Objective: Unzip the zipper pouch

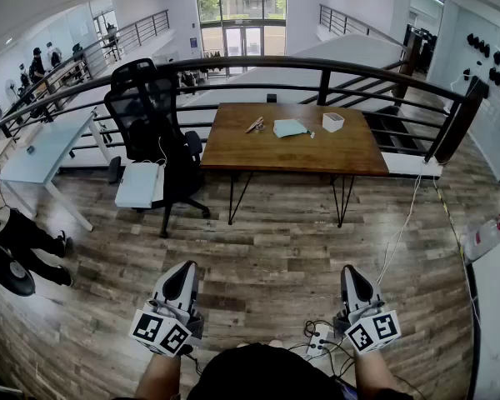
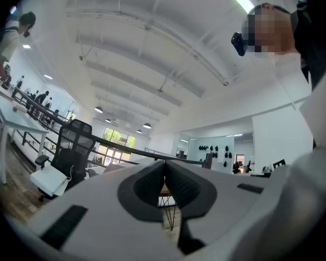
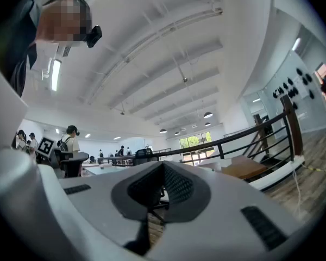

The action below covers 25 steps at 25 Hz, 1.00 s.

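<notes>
A pale green zipper pouch [image 1: 290,127] lies flat on the wooden table [image 1: 233,150], far ahead of me across the plank floor. Both grippers hang low near my body, well short of the table. My left gripper [image 1: 183,271] is shut with nothing between its jaws; in the left gripper view its jaws [image 2: 164,166] meet and point up at the ceiling. My right gripper [image 1: 350,275] is shut and empty too, and its closed jaws [image 3: 163,166] also tilt upward. Neither gripper view shows the pouch.
On the table are also a small white box [image 1: 332,122] and a thin brown object [image 1: 255,125]. A black office chair [image 1: 148,115] stands left of the table, a dark railing [image 1: 317,67] behind it. A power strip with cables [image 1: 319,340] lies on the floor by my right gripper.
</notes>
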Available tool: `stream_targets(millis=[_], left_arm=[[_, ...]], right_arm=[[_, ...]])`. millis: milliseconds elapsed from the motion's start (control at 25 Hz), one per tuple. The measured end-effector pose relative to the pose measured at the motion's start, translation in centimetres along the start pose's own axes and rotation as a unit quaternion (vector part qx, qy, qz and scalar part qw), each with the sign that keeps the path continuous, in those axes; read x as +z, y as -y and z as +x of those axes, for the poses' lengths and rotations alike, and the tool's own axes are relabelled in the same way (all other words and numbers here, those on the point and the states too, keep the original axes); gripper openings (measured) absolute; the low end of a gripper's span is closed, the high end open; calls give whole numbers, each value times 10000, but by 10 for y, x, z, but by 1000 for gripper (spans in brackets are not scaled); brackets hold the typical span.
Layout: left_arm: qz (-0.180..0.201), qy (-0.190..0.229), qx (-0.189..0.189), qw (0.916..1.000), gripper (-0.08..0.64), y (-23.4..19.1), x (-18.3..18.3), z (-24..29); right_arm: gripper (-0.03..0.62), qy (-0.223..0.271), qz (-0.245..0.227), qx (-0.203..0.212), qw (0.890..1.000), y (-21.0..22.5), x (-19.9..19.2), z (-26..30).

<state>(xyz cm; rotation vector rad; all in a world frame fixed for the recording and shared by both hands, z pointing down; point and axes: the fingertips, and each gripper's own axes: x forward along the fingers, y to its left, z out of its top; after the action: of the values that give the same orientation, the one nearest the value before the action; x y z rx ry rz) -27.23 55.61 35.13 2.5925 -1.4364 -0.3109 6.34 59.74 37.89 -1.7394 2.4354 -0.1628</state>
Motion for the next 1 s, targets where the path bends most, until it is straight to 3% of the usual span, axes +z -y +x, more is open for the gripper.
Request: stream_targets(millis=[520, 1000], left_arm=[[-180, -50, 1, 9998, 14, 16, -12, 8], [60, -185, -31, 9998, 17, 50, -22, 30]], right_arm=[[-6, 34, 73, -229, 9997, 27, 0, -19], [-3, 361, 267, -165, 9989, 47, 16, -37]])
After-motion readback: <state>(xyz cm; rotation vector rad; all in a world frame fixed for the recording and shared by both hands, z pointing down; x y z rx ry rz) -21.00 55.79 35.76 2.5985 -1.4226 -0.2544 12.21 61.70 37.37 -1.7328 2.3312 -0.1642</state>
